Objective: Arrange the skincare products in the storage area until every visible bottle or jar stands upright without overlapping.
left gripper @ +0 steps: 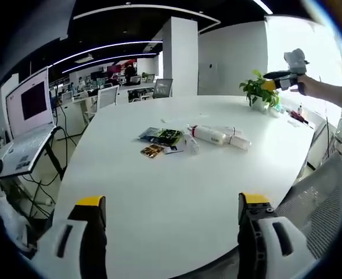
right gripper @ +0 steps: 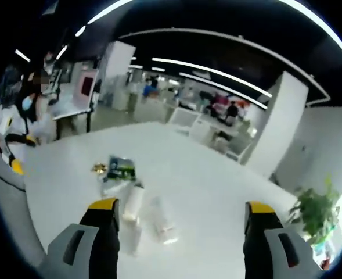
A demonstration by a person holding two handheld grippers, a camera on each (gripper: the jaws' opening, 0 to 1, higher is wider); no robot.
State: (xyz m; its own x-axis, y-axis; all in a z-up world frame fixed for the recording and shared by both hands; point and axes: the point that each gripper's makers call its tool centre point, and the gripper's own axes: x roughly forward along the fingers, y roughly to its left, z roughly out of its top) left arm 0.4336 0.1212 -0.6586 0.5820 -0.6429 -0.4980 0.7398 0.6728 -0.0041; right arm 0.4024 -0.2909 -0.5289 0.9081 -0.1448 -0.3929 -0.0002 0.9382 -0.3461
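Lying toppled on white table [left gripper: 176, 192], bottles [left gripper: 217, 136], open office, both grippers agape, empty.

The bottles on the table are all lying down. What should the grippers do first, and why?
Probably bring the left gripper forward and down toward the white bottles lying on their sides on the white table. Its jaws stand wide open with nothing between them, and the bottles lie far ahead beside the flat packets, so none can be stood up yet.
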